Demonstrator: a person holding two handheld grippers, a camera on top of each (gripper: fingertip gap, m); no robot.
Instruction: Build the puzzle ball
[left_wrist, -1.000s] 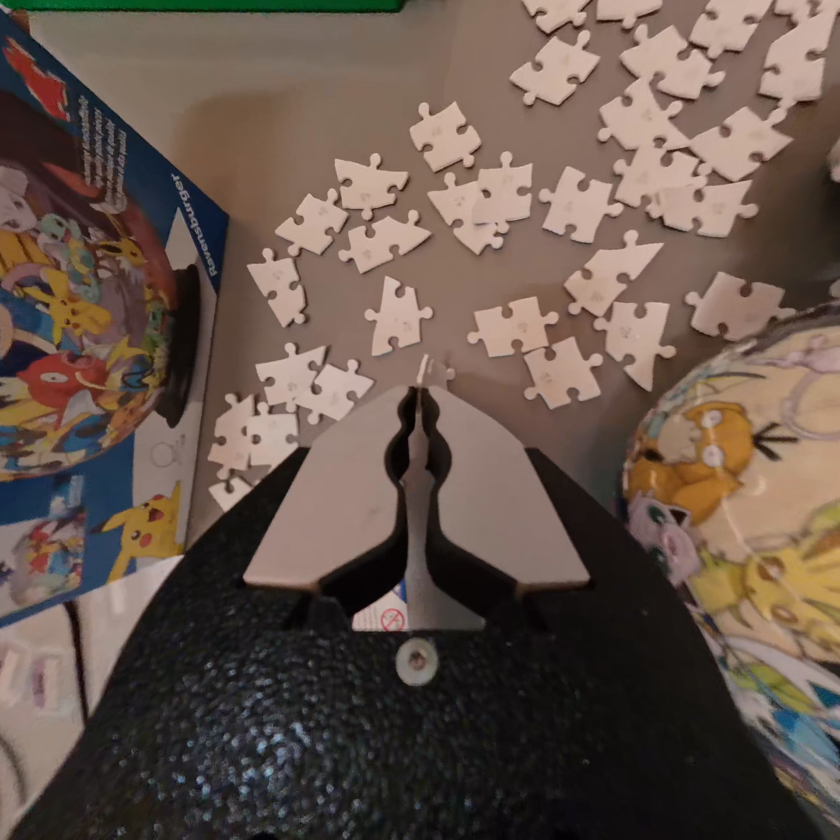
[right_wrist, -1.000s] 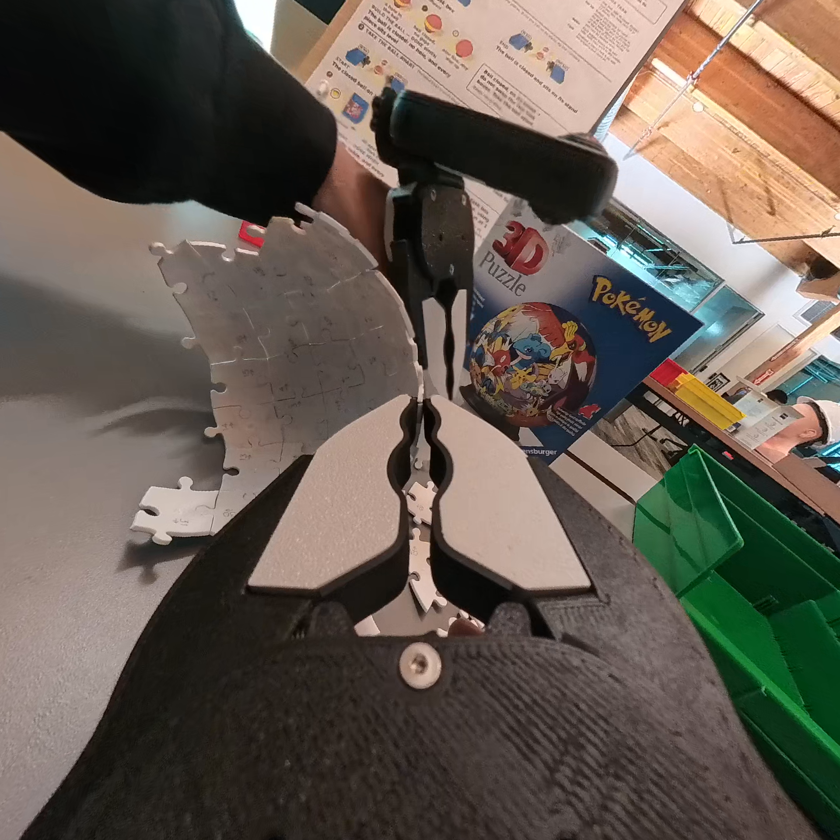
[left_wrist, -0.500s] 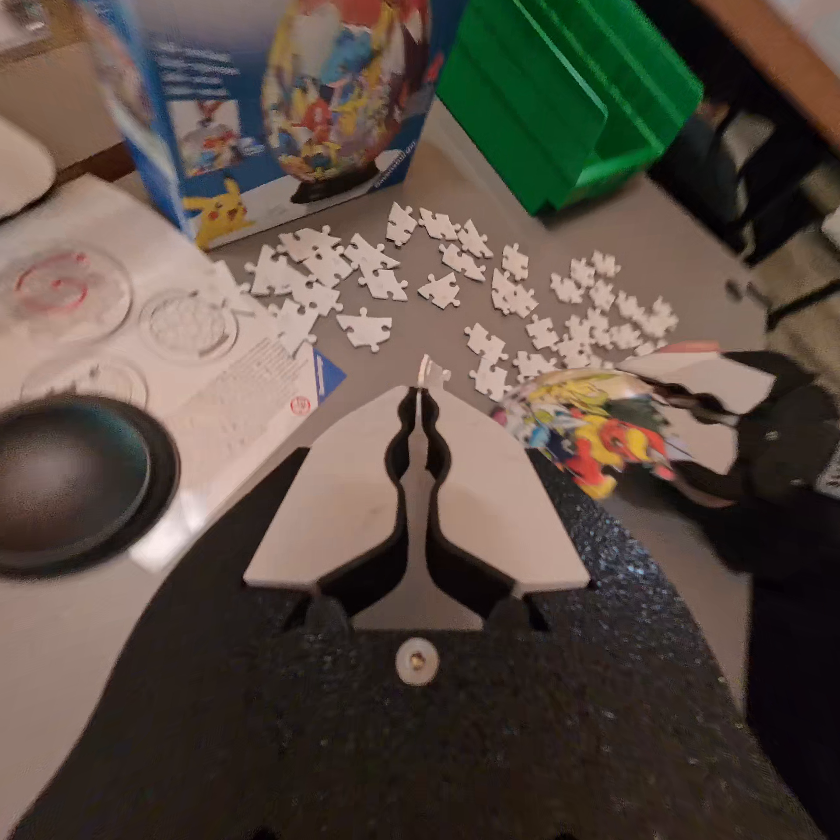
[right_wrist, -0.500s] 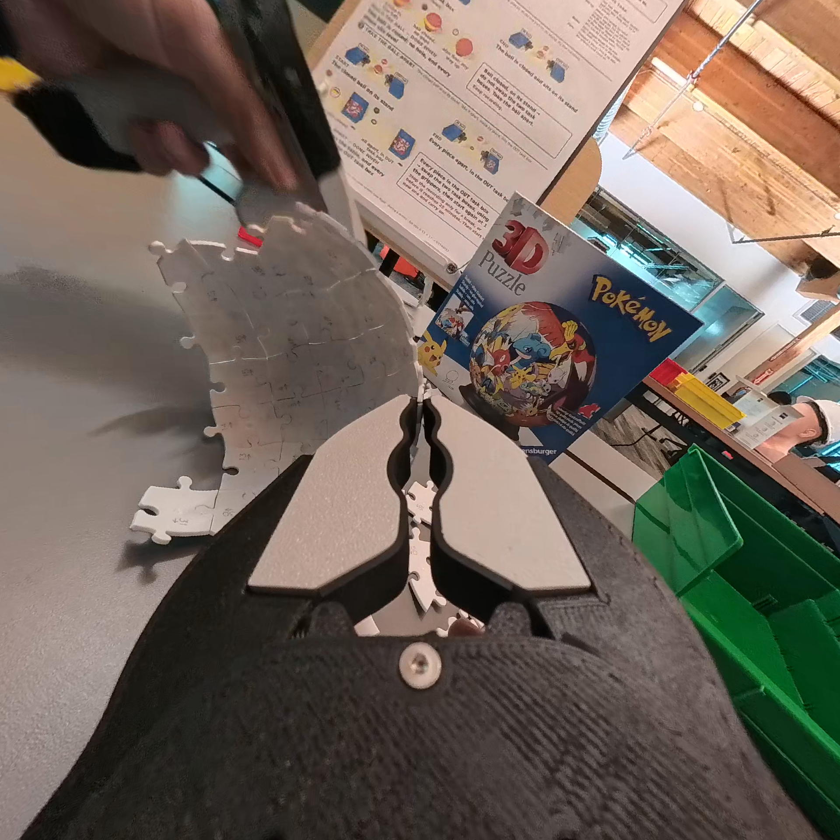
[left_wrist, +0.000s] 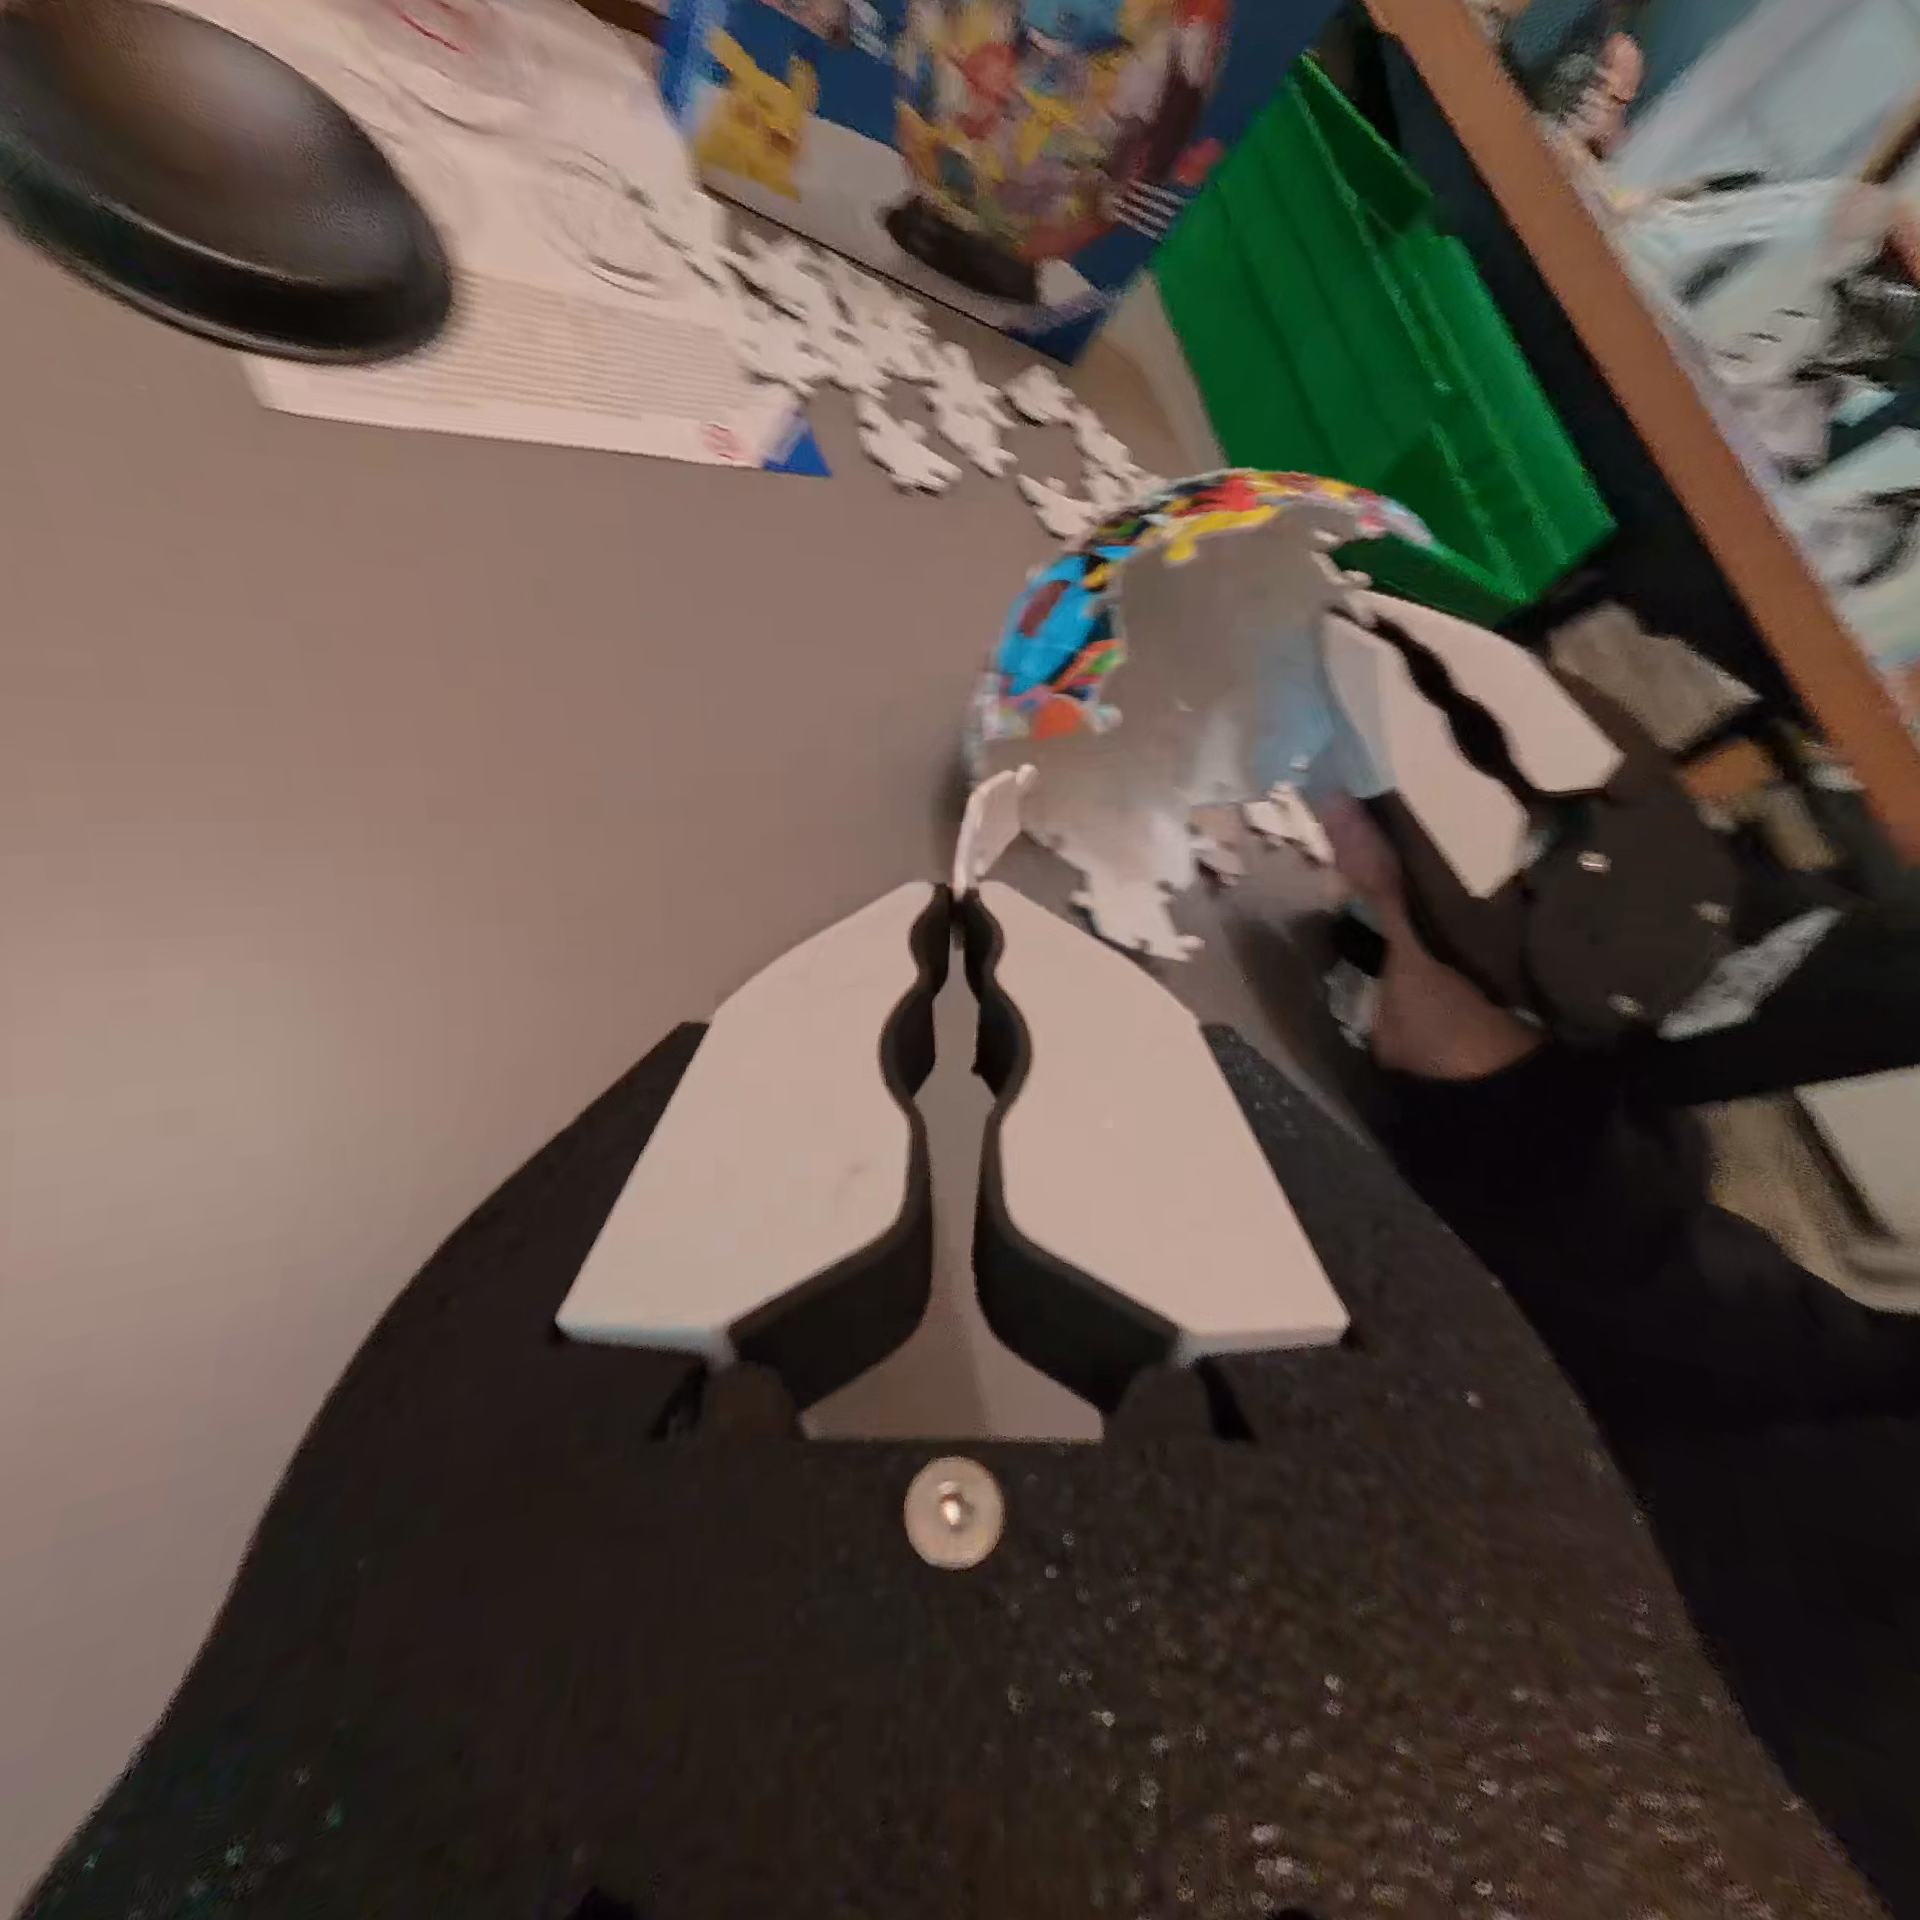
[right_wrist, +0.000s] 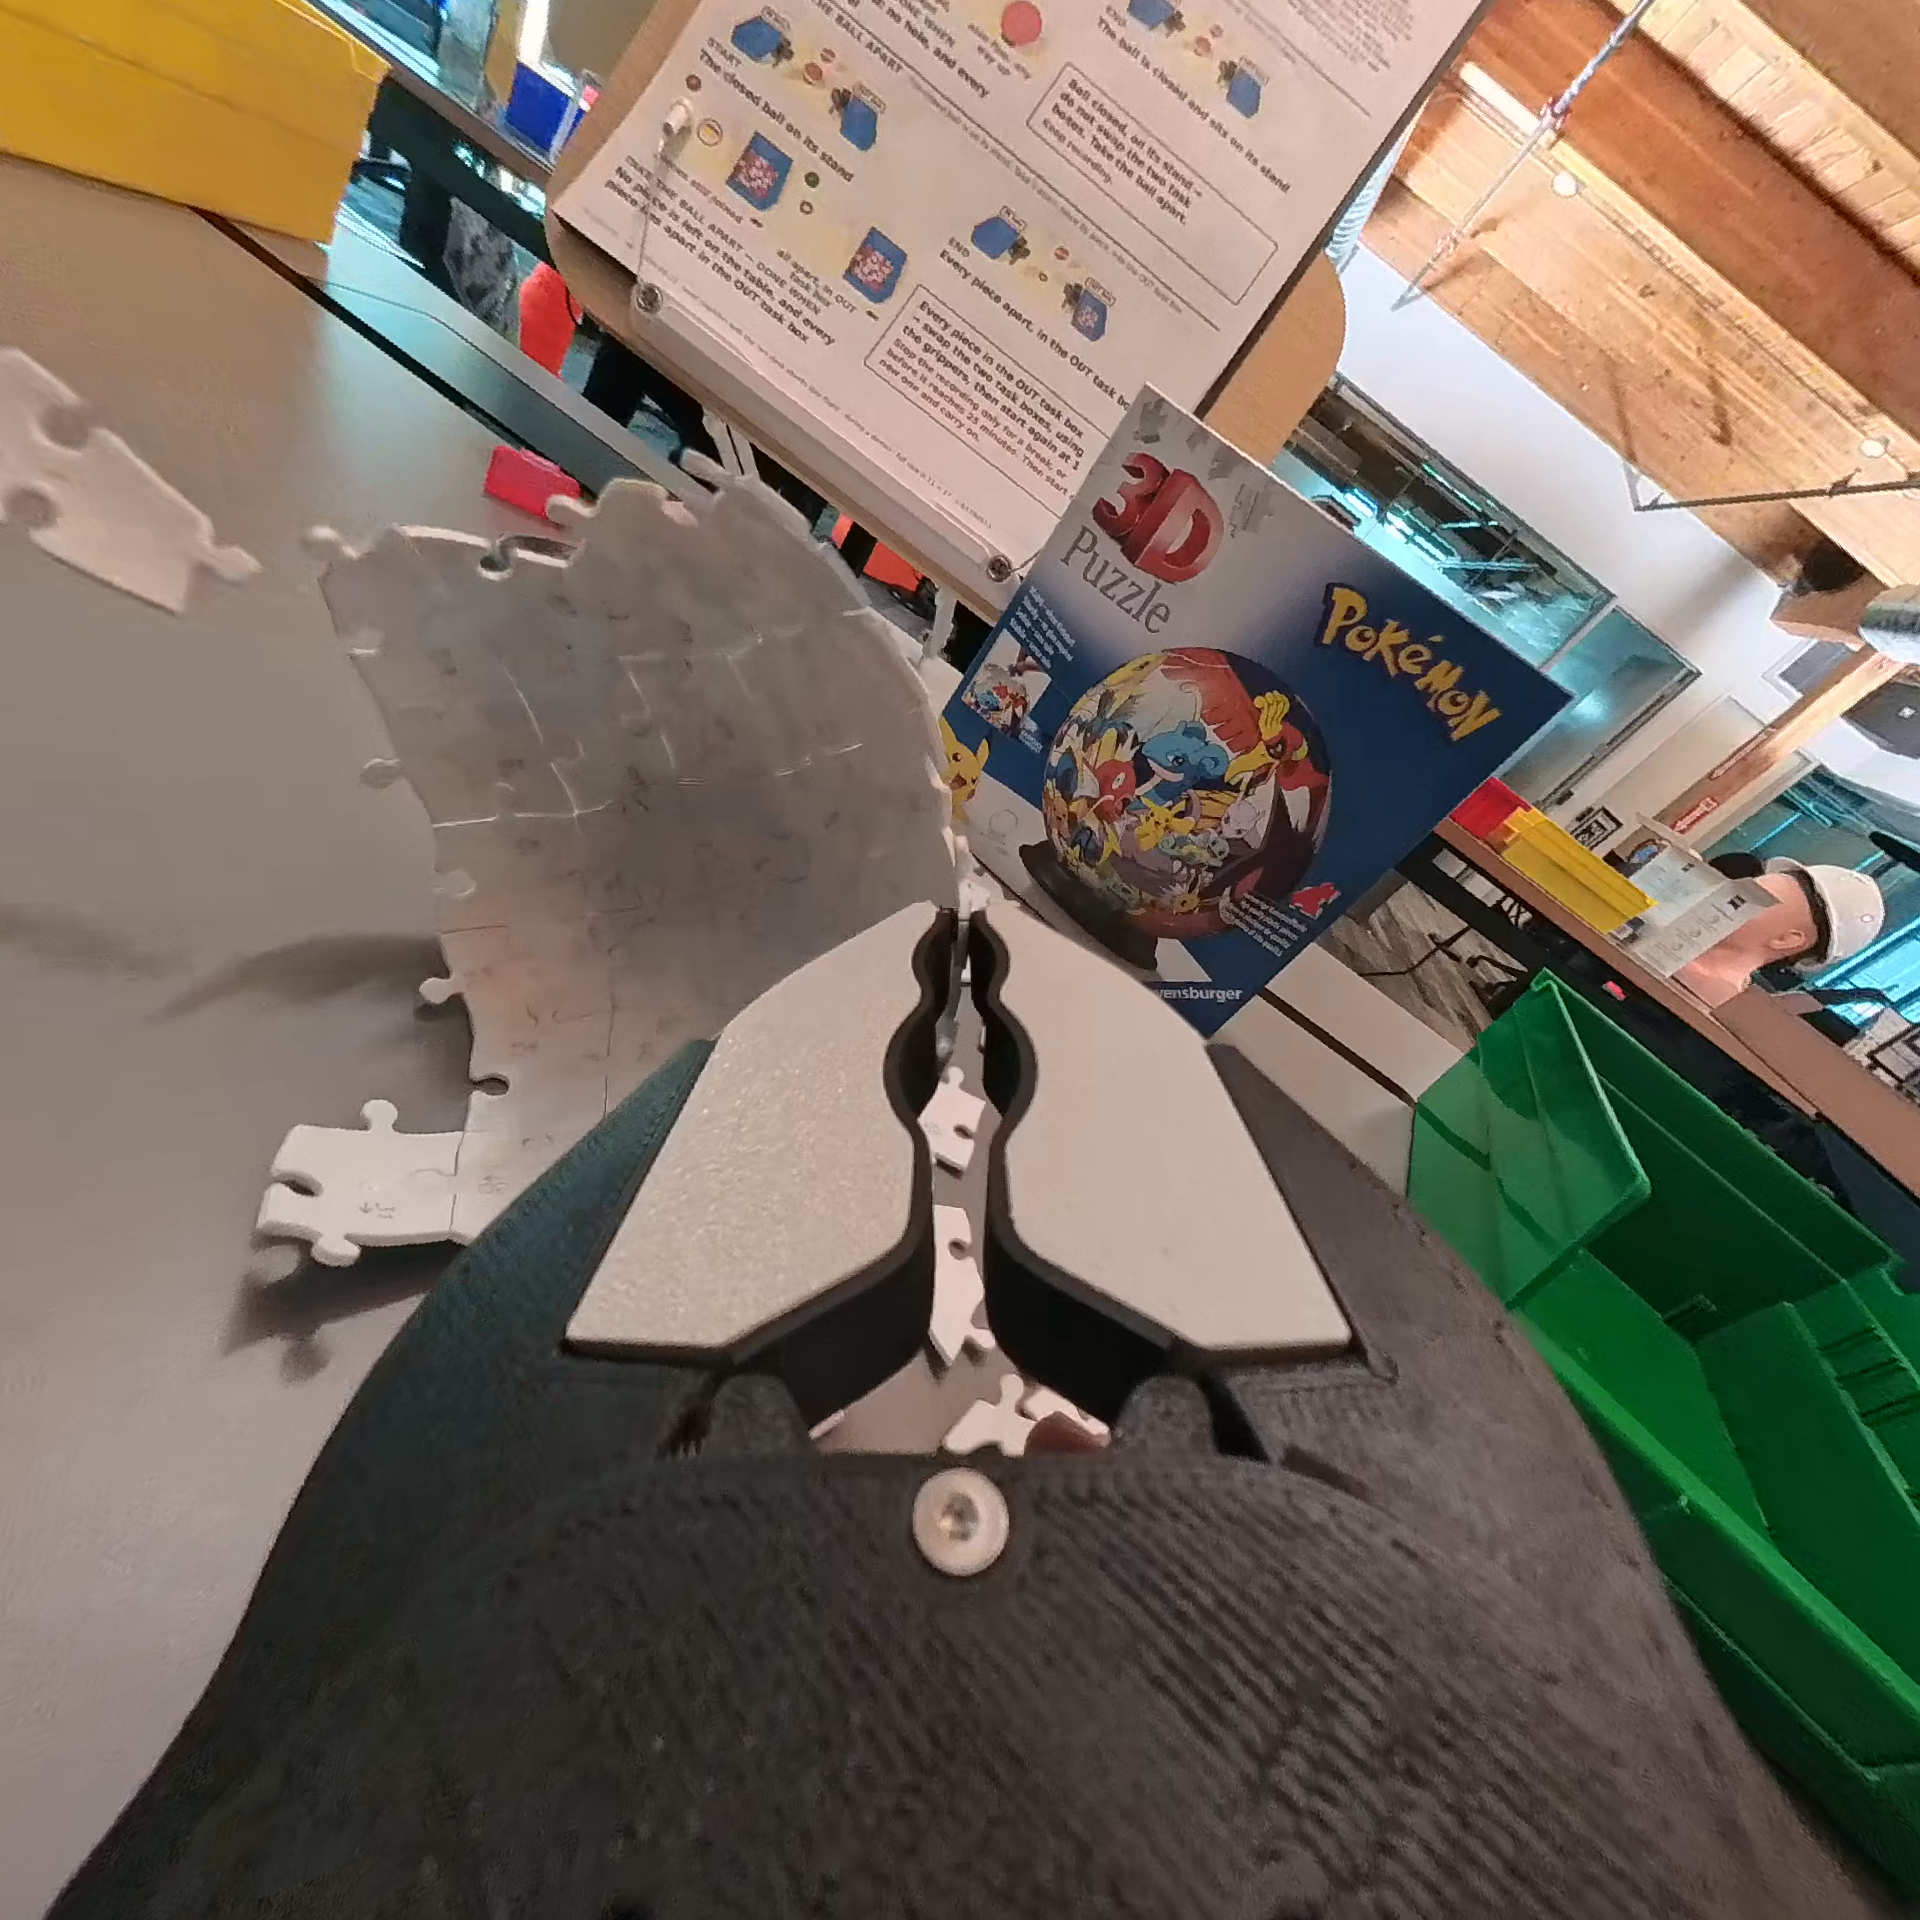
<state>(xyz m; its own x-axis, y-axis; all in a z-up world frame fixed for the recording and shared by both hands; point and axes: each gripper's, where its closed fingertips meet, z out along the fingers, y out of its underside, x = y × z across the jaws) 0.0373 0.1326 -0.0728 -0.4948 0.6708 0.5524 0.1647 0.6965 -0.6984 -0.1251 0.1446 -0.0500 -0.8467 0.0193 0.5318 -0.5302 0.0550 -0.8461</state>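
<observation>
A single white puzzle piece (left_wrist: 987, 826) is pinched at the tips of the left gripper (left_wrist: 954, 902) and is presented near the ragged lower edge of the partly built ball shell (left_wrist: 1174, 665), whose rim is clamped edge-on in the pressed-together right gripper (right_wrist: 964, 916) above the grey table (left_wrist: 468, 727). The step in hand is judged to be the fitting of this piece; its tabs must next be aligned with the open edge and pressed home. 1 shell, 1 carried piece, 1 puzzle box (right_wrist: 1247, 748) and 1 green bin (right_wrist: 1662, 1247) are counted, while the loose pieces (left_wrist: 935, 416) are too blurred to be counted.
</observation>
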